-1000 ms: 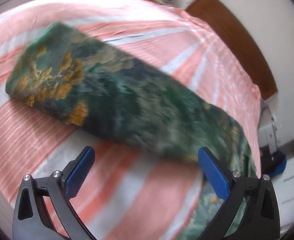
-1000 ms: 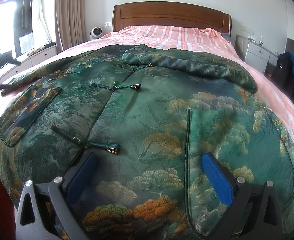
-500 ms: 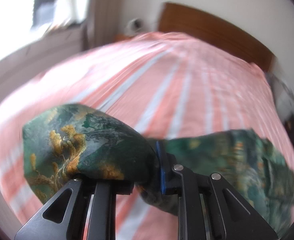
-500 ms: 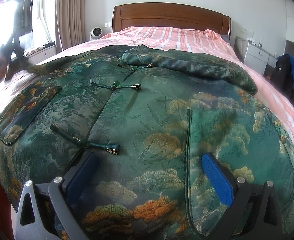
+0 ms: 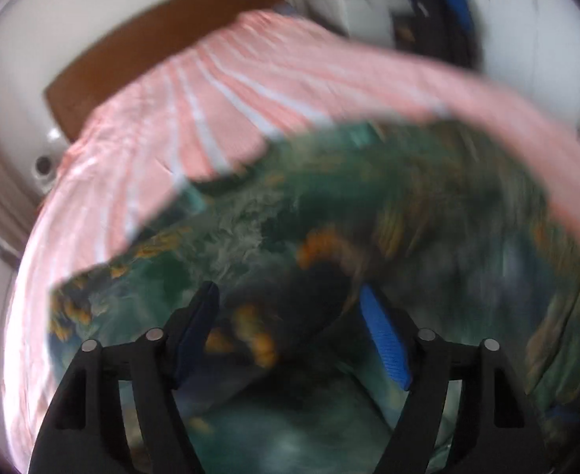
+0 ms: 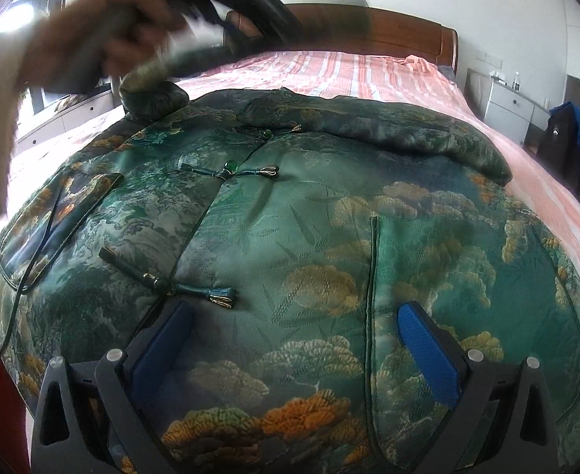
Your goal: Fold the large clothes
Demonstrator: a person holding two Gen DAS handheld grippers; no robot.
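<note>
Jacket of green brocade lies face up on the striped bed, front fastened with knotted frog closures, spread flat so its sides can be folded inward. Nearest, the right gripper hovers over the hem with its blue pads wide apart and nothing between them; I judge it waits there to pin or take the near edge. Farther off, at the far left, the left sleeve is bunched and carried in over the shoulder, a blurred hand above it. In its own blurred view the left gripper has just been opening, jaws parted with cloth between them but apparently not pinched. The wooden headboard stands farthest.
</note>
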